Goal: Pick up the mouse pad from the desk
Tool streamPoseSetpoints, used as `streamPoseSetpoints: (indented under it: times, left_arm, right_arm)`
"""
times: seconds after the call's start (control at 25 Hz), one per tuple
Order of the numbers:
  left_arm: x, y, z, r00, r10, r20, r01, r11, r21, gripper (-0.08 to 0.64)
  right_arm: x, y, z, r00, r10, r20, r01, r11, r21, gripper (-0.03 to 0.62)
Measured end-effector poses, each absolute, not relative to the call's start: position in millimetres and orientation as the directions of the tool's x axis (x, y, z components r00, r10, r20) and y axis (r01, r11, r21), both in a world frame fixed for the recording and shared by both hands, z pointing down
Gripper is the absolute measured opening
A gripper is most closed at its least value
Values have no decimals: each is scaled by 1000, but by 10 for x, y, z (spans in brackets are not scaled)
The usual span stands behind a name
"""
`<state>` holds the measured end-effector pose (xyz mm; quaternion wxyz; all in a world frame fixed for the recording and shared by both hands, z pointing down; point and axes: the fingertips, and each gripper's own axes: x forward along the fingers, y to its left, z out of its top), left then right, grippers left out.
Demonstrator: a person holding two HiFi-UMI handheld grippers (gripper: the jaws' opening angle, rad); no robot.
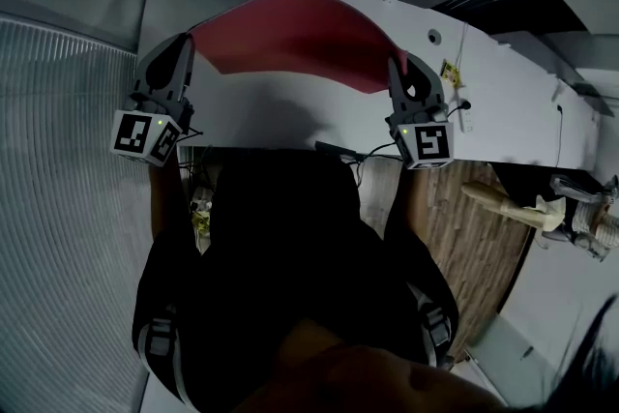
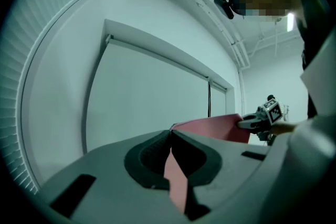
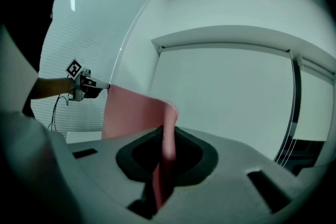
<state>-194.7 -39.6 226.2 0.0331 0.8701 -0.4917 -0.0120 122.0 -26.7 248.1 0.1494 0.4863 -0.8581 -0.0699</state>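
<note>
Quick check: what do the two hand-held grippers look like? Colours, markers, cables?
Both match: the left hand-held gripper and right hand-held gripper have grey bodies with black pads, a cube with black-and-white square markers at the rear, a small green light, and thin dark cables trailing off.

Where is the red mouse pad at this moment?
In the head view the mouse pad hangs between the left gripper and the right gripper, each clamped on one end, above the white desk.
</note>
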Motion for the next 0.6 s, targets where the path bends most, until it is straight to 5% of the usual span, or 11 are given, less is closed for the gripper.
streamPoseSetpoints:
  times: [0.6]
  left_arm:
    - [-2057, -255, 1782, 511, -857, -60, -855, -515, 68, 11]
  right_arm:
    - [1202, -169, 2109, -496, -857, 143, -819, 516, 252, 34]
